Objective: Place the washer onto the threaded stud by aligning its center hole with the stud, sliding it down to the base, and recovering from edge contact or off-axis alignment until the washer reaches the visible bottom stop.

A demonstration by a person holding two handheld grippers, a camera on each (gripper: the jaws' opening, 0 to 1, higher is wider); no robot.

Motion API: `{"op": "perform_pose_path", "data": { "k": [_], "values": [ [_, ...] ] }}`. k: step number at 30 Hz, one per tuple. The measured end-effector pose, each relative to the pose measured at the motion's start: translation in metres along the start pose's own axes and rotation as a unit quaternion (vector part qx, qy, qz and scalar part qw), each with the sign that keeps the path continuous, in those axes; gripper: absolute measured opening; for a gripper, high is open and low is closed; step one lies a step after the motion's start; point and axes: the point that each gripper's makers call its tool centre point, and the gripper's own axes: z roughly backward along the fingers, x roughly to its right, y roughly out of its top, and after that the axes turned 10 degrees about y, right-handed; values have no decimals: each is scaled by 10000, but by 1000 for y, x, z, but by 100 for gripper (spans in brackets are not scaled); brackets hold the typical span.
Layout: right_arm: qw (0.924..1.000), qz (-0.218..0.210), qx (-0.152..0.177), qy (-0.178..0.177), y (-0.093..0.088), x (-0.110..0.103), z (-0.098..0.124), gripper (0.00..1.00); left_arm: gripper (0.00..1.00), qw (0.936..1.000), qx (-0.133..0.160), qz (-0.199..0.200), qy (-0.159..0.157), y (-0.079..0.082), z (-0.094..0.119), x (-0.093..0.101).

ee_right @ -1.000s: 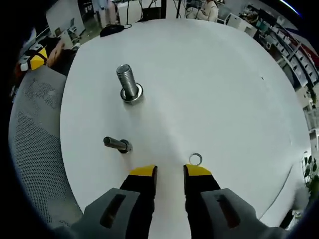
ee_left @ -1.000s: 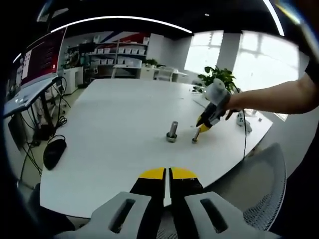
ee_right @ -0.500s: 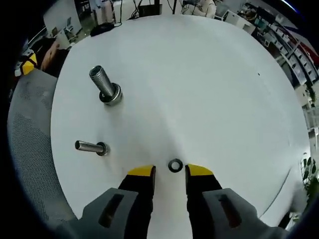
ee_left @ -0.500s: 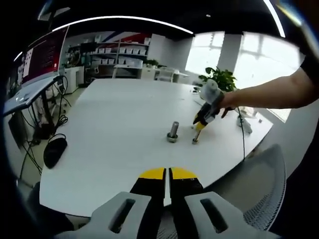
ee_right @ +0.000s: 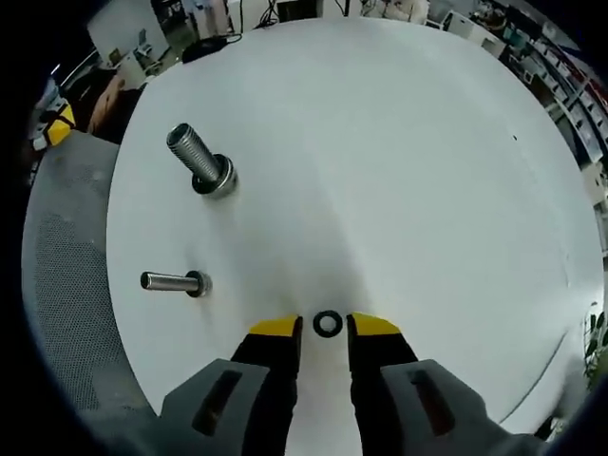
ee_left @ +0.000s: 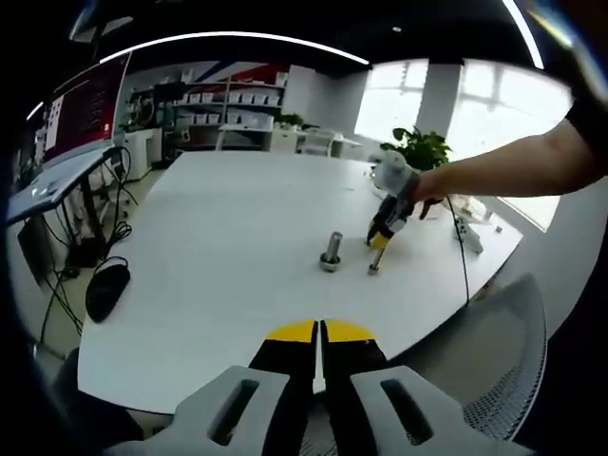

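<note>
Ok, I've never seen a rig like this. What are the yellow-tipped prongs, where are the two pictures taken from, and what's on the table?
No robot here: a person holds a two-jaw gripper in each hand, each carrying a fisheye camera. The left gripper, jaws together and holding nothing, looks across the white table at the right gripper reaching in. The right gripper looks down, jaws open on either side of a small washer lying flat, not yet gripped. Further off stand a large threaded stud and a smaller stud, both upright. A mesh chair sits at the table's edge.

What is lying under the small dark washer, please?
The small dark metal washer lies flat on the white round table, between the right gripper jaws. Tabletop shows through its hole.
</note>
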Motion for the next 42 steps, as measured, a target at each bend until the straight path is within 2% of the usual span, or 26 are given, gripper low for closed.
{"op": "perform_pose_path", "data": {
  "k": [3,5,9,21,23,26,31,35,36,38,39,42],
  "values": [
    [10000,24,-72,17,0,0,0,18,0,10000,5,-9,2,0,0,0],
    [9995,212,-248,26,0,-1,0,18,0,10000,6,-44,21,0,1,0],
    [9982,315,-504,-26,0,-1,-1,17,0,10000,3,-12,41,-1,2,-1],
    [9976,368,-553,-200,-1,-1,-2,8,0,9999,36,58,116,-2,6,-5],
    [9958,458,-640,-466,-3,5,1,3,0,9999,35,66,121,-3,6,-5],
    [9963,504,-565,-394,-1,1,-1,3,0,9999,40,59,123,-3,8,-4],
    [9996,45,-216,-181,-5,-2,1,3,0,9999,41,61,135,-5,10,-3],
    [9997,29,-228,-10,-11,-8,2,3,0,9999,56,70,144,-5,12,-3],
    [9989,347,-326,-16,-12,-8,2,5,0,9998,59,67,151,-5,13,-3],
    [9988,271,-280,-307,-14,-4,6,17,0,9998,70,64,150,-4,13,-2],
    [9989,277,-121,-348,-12,-3,8,21,0,9998,70,59,151,-5,13,-2],
    [9992,243,10,-312,-13,-7,13,22,0,9998,72,46,153,-5,13,-2]
  ]
}}
